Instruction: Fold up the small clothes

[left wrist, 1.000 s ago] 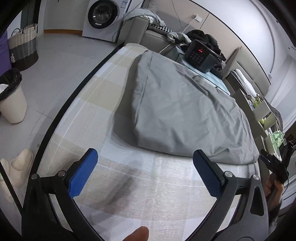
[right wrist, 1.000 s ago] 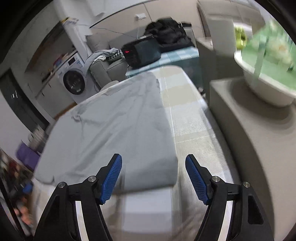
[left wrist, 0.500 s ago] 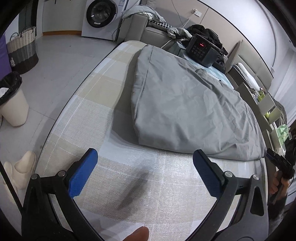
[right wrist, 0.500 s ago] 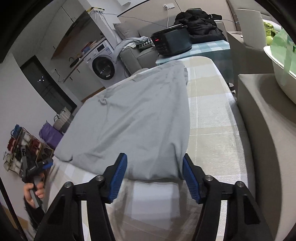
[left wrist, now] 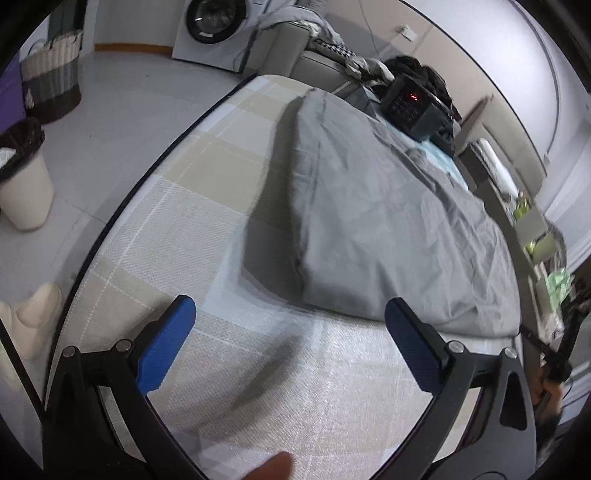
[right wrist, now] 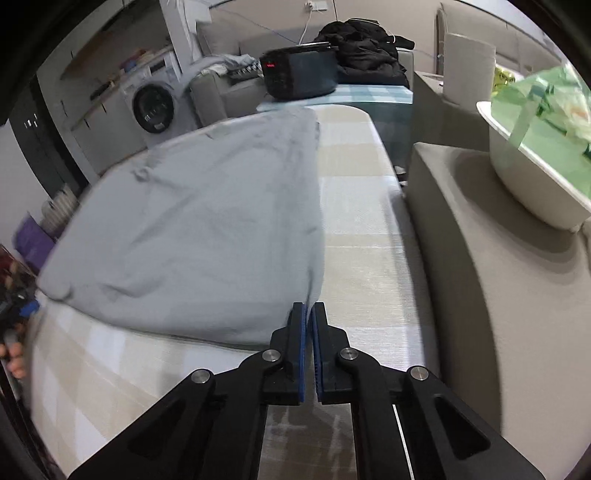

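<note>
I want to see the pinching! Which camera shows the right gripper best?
The right wrist view: the right gripper fills the foreground, shut on the grey cloth corner. The left wrist view shows it only small and dark at the right edge.

Each fisheye camera sat on a handheld gripper and looked forward and steeply down along its blue-padded fingers. The left wrist view hung close over the near-left part of the checked beige-and-white table cover [left wrist: 207, 236], facing the wrinkled grey garment [left wrist: 388, 229]. The right wrist view looked from the near-right corner, low against the cloth. Both views took in the garment, the black box with red digits [right wrist: 299, 74] and the white front-loading washing machine [left wrist: 214, 26].
</note>
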`<action>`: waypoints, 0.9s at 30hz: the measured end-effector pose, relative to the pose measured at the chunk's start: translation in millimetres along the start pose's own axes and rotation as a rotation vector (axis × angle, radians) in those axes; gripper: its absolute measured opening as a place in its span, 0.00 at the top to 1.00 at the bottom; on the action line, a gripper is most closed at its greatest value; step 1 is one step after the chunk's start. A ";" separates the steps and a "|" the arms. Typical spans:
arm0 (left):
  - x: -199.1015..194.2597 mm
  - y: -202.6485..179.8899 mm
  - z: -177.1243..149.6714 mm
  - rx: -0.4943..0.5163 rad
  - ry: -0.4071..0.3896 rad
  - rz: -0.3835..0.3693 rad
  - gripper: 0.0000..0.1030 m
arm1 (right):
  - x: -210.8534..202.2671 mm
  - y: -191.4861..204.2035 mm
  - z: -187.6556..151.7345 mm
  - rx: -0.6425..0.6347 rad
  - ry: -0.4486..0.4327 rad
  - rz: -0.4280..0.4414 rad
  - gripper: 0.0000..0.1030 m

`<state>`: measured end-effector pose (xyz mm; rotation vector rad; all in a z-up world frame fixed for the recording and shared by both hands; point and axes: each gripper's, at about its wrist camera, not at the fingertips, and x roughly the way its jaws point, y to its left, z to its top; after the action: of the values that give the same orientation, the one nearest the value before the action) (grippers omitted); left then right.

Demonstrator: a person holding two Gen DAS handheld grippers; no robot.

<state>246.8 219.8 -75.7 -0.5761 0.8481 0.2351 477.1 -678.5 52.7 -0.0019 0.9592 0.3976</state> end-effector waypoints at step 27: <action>39.8 -22.2 46.7 0.175 0.122 0.022 0.82 | -3.1 -17.4 -19.0 0.055 -0.011 0.098 0.92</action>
<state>311.6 226.9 -73.2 -0.4202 0.9827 0.1446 466.1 -699.0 41.1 0.0976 0.9616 0.4608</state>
